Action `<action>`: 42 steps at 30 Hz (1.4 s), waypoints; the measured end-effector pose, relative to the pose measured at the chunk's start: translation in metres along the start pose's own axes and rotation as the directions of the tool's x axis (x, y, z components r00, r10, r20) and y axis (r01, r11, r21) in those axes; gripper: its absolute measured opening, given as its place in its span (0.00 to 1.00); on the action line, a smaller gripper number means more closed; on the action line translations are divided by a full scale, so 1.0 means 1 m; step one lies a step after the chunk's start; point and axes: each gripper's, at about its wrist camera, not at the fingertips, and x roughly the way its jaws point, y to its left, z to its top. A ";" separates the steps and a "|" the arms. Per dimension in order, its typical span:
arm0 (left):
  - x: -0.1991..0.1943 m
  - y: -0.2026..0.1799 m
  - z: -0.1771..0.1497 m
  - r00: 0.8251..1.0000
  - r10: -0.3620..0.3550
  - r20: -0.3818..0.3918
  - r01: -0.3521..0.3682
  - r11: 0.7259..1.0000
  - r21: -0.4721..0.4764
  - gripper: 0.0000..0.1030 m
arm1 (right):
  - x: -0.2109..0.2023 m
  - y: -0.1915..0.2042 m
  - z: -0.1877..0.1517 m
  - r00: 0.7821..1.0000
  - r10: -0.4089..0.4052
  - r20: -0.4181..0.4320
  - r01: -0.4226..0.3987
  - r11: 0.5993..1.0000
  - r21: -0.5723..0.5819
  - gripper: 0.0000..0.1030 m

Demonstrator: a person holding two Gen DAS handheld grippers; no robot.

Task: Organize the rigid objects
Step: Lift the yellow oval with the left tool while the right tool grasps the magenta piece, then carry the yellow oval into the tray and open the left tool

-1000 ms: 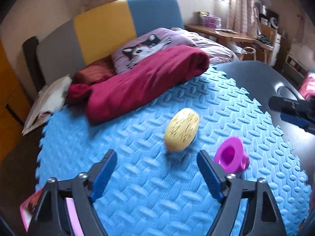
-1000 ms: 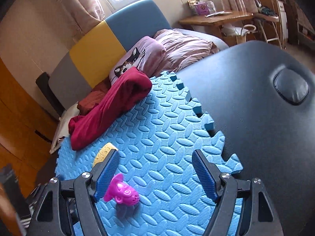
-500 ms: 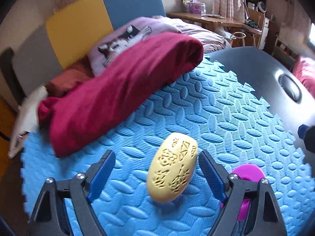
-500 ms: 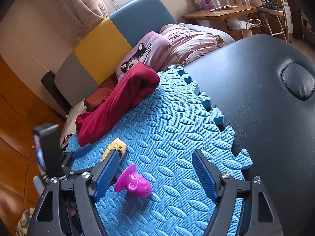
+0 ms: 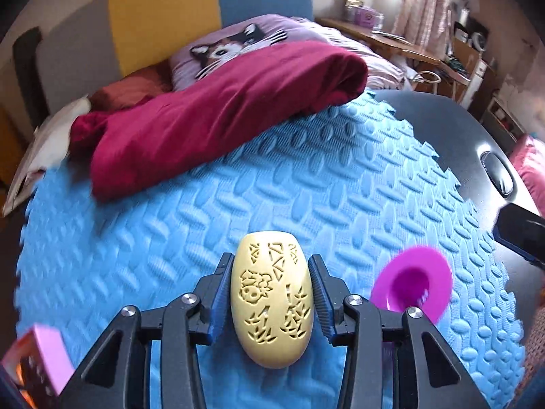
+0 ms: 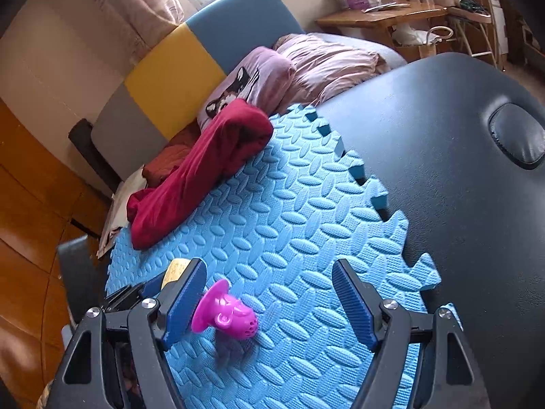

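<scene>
Fingers (image 5: 223,293) on the left gripper (image 5: 270,298) just closed onto the yellow egg-shaped toy (image 5: 271,298), low centre on the blue foam mat (image 5: 306,187), so lifting it comes next, right gripper (image 6: 269,301) gaping empty.

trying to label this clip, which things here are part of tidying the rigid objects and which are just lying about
Part of the job:
- yellow carved egg, between the left gripper pads, which have just been closing
- magenta cup-shaped toy, on the blue foam mat
- right gripper, open

Lying about:
- red blanket
- cat pillow

Left gripper (image 5: 270,293) descended over yellow oval piece (image 5: 271,298); jaws just closed against its sides.
</scene>
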 end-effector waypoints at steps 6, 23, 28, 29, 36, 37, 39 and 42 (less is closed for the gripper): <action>-0.022 0.014 -0.032 0.998 0.056 -0.024 -0.058 0.992 -0.116 0.43 | 0.009 0.012 -0.006 0.997 0.050 -0.054 -0.053 0.996 -0.065 0.76; -0.105 0.015 -0.095 0.998 0.012 0.054 -0.004 0.991 -0.135 0.43 | 0.034 0.072 -0.047 0.989 -0.027 -0.142 -0.046 0.873 -0.485 0.79; -0.118 0.020 -0.103 0.997 -0.016 0.078 0.029 0.986 -0.163 0.43 | 0.048 0.077 -0.055 0.986 -0.132 -0.100 0.051 0.818 -0.573 0.79; -0.121 0.022 -0.107 0.996 -0.020 0.083 0.034 0.985 -0.169 0.43 | 0.049 0.077 -0.056 0.986 -0.136 -0.094 0.056 0.810 -0.583 0.79; -0.139 0.025 -0.125 0.993 -0.030 0.117 0.050 0.983 -0.174 0.43 | 0.058 0.082 -0.064 0.983 -0.179 -0.038 0.112 0.750 -0.652 0.54; -0.144 0.025 -0.129 0.991 -0.032 0.132 0.055 0.983 -0.176 0.43 | 0.058 0.084 -0.065 0.983 -0.182 -0.030 0.117 0.739 -0.664 0.54; -0.152 0.024 -0.134 0.987 -0.040 0.153 0.067 0.982 -0.178 0.43 | 0.057 0.088 -0.070 0.985 -0.170 -0.032 0.103 0.725 -0.681 0.54; -0.163 0.023 -0.144 0.983 -0.042 0.179 0.074 0.982 -0.174 0.43 | 0.057 0.089 -0.069 0.986 -0.157 -0.052 0.083 0.742 -0.665 0.54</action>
